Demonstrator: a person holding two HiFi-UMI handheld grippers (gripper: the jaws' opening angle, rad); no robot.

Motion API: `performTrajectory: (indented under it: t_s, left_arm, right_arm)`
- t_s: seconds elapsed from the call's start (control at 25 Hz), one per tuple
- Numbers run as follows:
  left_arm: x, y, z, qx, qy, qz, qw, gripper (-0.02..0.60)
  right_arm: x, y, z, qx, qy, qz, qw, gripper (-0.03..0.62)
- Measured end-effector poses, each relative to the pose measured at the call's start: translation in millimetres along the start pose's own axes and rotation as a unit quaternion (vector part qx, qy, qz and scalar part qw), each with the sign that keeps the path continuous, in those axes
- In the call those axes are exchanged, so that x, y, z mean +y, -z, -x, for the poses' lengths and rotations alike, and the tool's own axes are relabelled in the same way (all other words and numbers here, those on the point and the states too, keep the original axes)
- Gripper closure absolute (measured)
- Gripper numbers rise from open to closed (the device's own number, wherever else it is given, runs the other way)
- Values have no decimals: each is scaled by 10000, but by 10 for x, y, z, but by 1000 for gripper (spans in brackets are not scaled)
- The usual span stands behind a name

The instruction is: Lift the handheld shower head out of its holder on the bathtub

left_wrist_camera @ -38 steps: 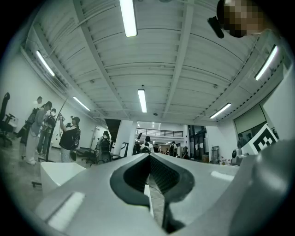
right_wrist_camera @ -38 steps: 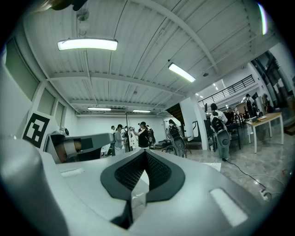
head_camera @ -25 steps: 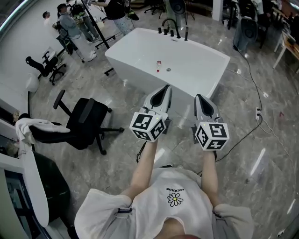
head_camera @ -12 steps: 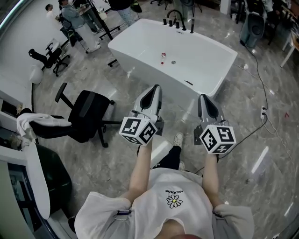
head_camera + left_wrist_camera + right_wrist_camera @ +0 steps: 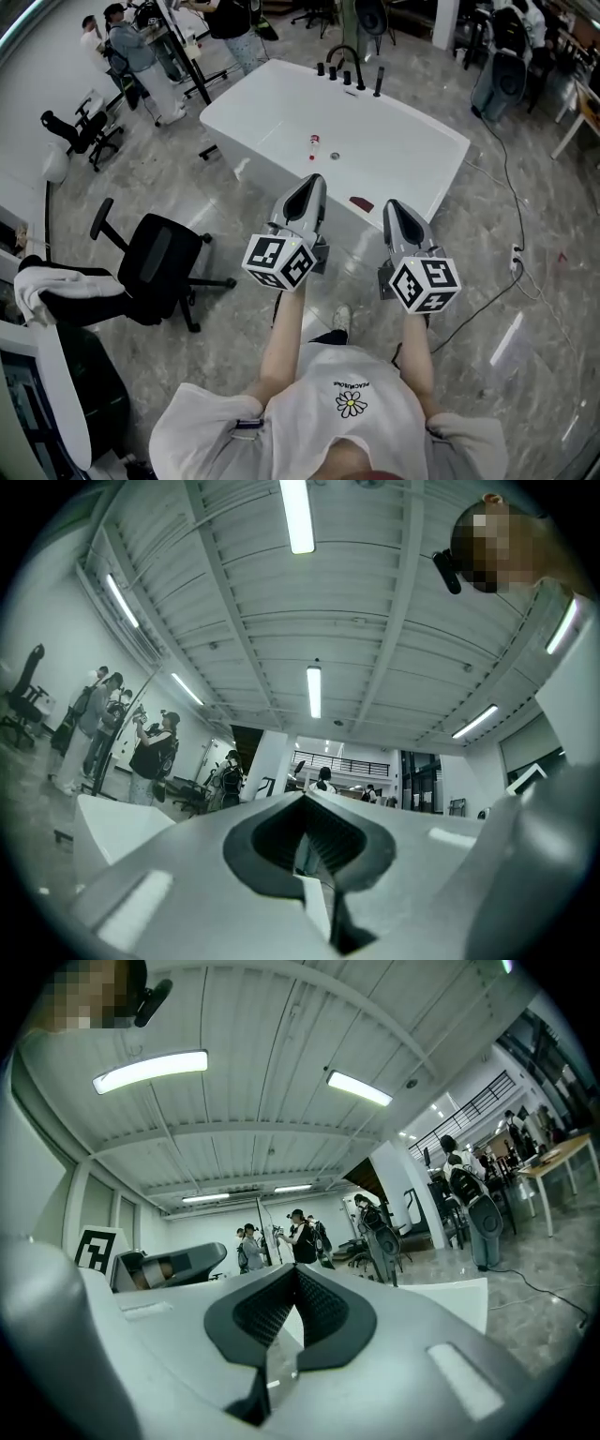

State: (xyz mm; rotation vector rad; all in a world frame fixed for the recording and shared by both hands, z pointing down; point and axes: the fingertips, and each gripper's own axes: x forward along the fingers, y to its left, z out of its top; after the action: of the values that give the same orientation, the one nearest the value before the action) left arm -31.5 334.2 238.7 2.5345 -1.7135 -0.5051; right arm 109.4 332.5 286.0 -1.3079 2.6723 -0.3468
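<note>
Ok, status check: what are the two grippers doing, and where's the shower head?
Left gripper shut, empty. Right gripper shut, empty. Shower head upright on bathtub's far rim, untouched. Small bottle inside it.

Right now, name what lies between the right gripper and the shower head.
Head view: only the bathtub near rim and white basin separate right gripper from shower head.

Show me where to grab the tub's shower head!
It is likely the slim black shower head, standing upright at the right end of the fittings on the bathtub far rim. Grip its stem from the side, above the rim, then lift straight up.
</note>
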Motion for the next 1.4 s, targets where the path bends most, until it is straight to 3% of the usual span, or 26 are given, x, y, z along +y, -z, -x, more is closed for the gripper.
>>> performTrajectory:
  t_s: [0.28, 0.56, 0.8, 1.4]
  left_arm:
    - [559, 21, -649, 114, 148, -33, 9998, 581]
    - [1004, 201, -906, 119, -63, 241, 9996, 581]
    - [1277, 292, -1347, 127, -132, 191, 9996, 581]
    - [2008, 404, -3242, 89, -152, -146, 9997, 581]
  right_arm:
    - [-251, -54, -784, 78, 207, 72, 9997, 569]
    - [-479, 45, -1167, 334, 285, 250, 9987, 569]
    - [-849, 2, -1597, 307, 325, 153, 9989, 569]
    - [-2364, -498, -3483, 30, 332, -160, 9993, 569]
